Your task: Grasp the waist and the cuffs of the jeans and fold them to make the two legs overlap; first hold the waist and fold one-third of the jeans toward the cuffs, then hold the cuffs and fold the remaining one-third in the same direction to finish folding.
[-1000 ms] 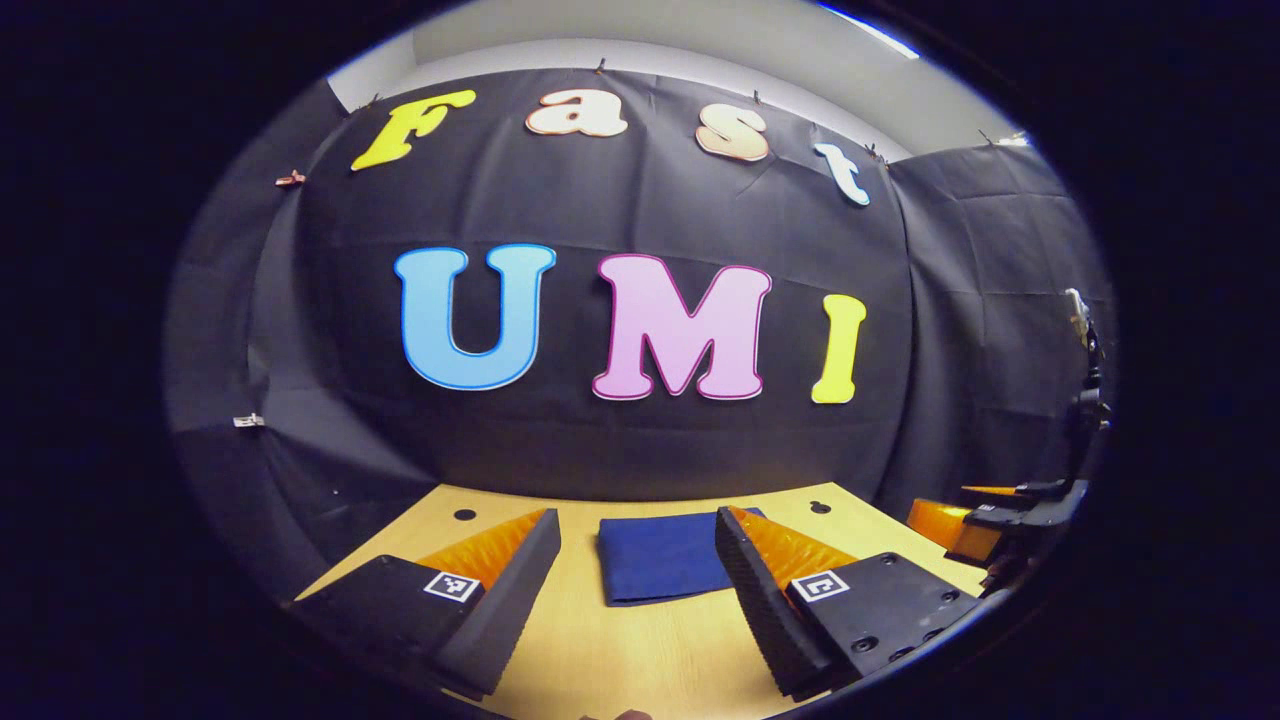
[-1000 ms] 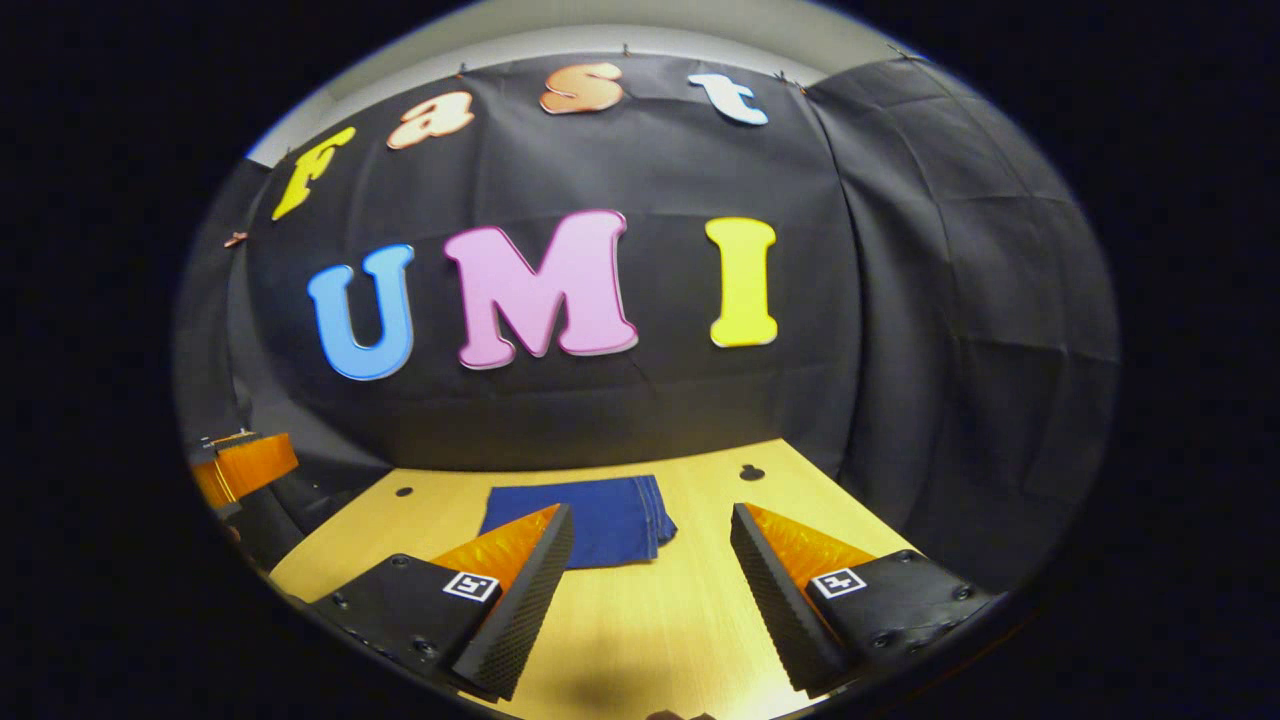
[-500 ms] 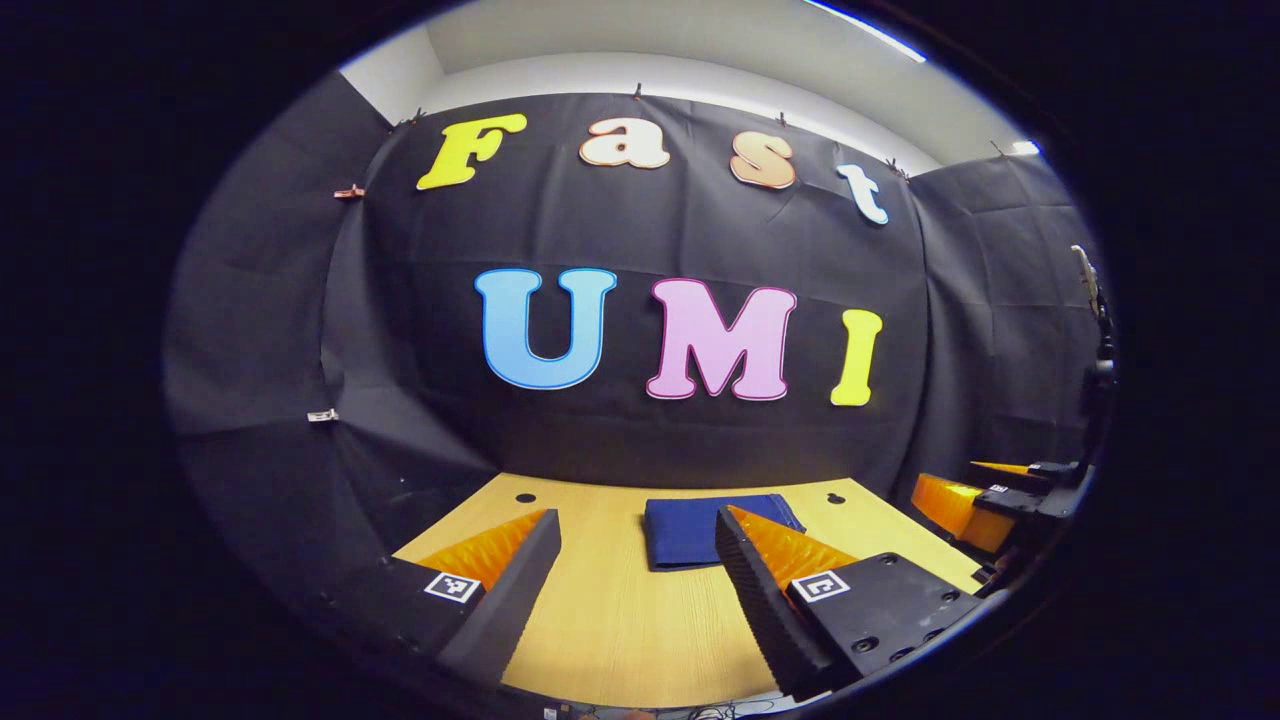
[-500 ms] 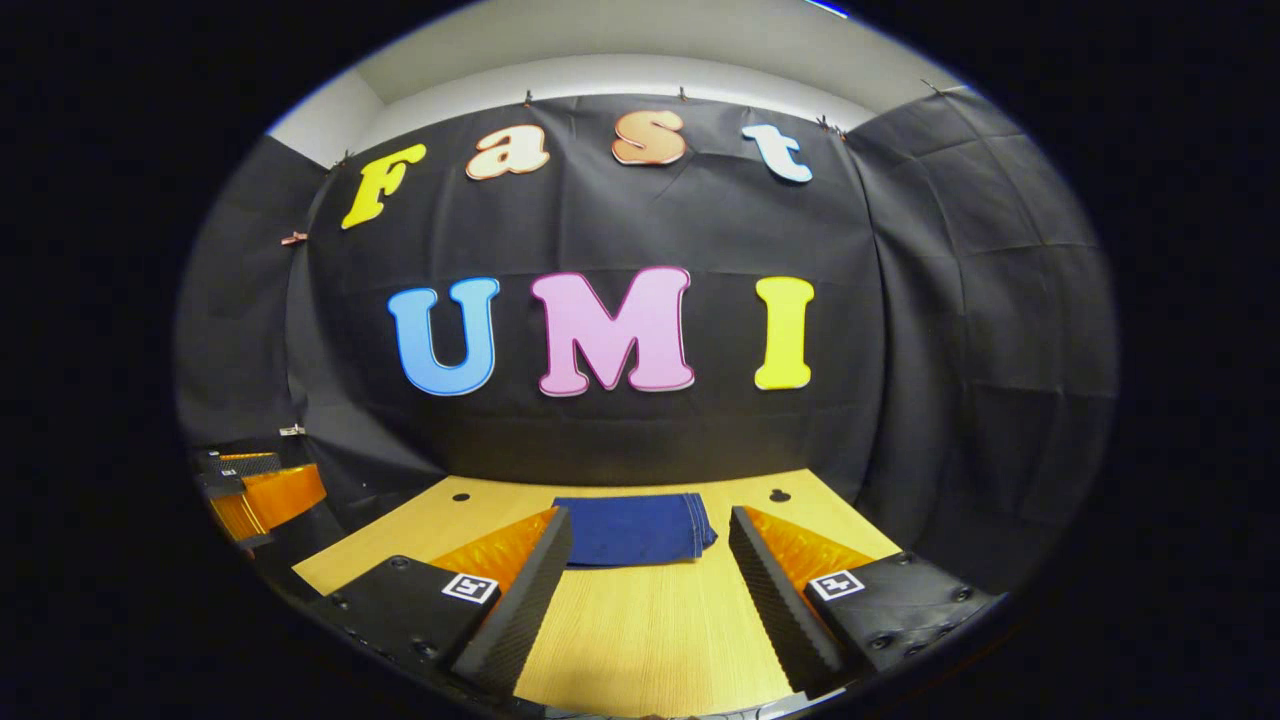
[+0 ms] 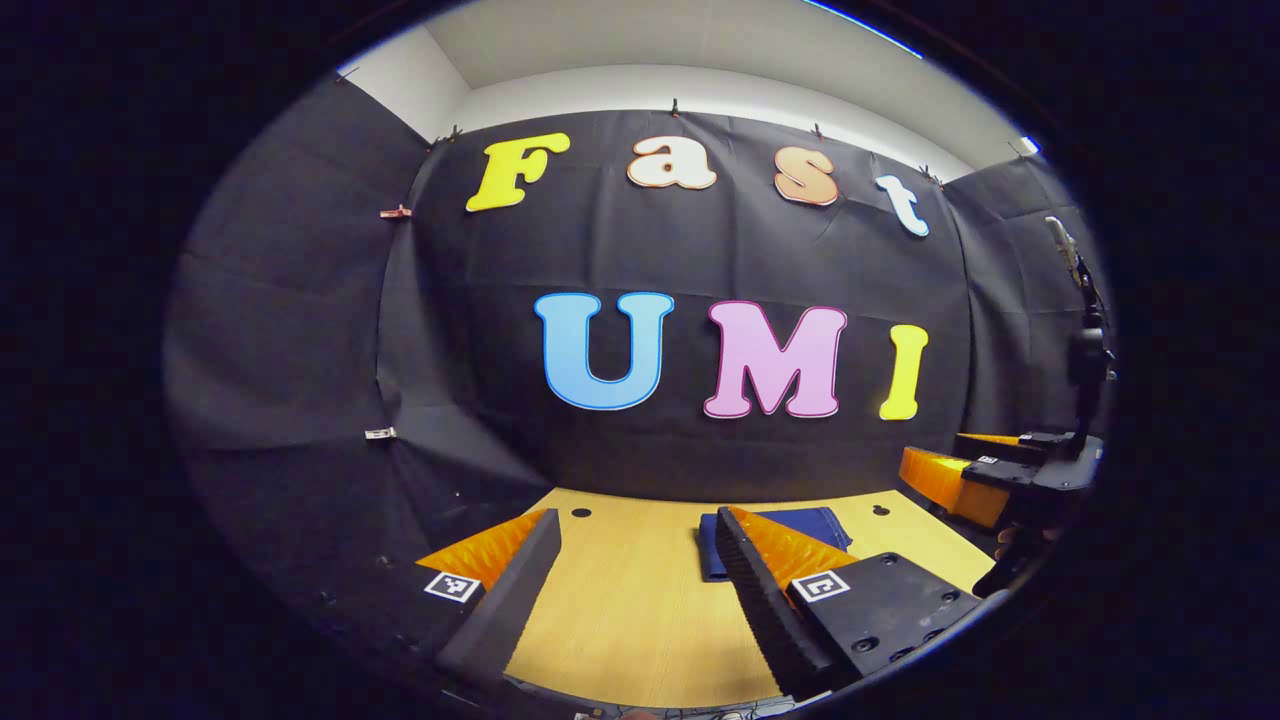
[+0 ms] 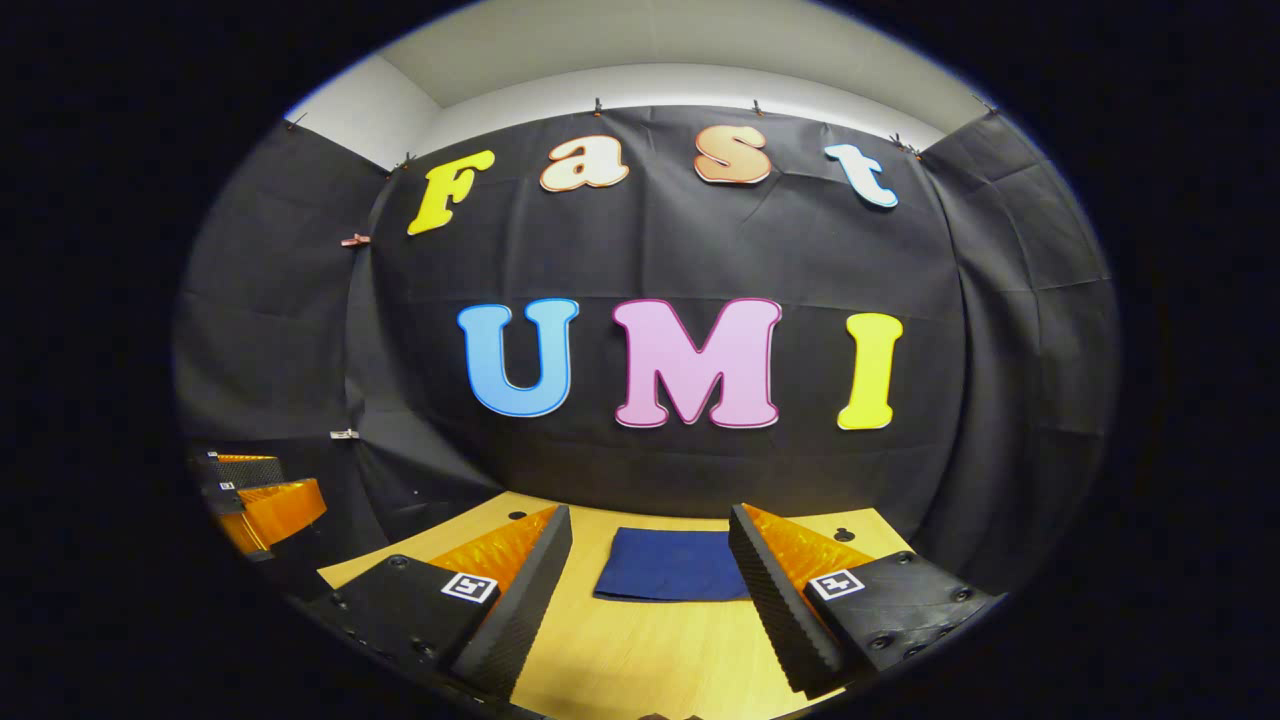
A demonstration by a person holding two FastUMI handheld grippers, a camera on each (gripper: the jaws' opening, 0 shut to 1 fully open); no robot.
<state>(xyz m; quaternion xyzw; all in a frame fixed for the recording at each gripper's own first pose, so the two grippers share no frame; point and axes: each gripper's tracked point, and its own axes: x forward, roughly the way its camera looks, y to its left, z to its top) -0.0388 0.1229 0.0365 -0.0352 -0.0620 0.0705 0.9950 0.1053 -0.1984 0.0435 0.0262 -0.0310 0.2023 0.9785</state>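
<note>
The dark blue folded denim jeans [image 6: 668,565] look finished near the pale wooden worktop's [image 6: 640,650] far edge. I'd keep my left gripper [image 5: 630,580] and right gripper [image 6: 650,585] spread, empty, clear above it.

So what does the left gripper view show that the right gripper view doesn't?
The left gripper view has the right gripper off at its right edge, and its own finger covers part of the folded jeans. The right gripper view has the left gripper at its left edge, and the jeans lie unobstructed between its fingers. Both share the wooden table, with both grippers open and apart from the jeans.
</note>
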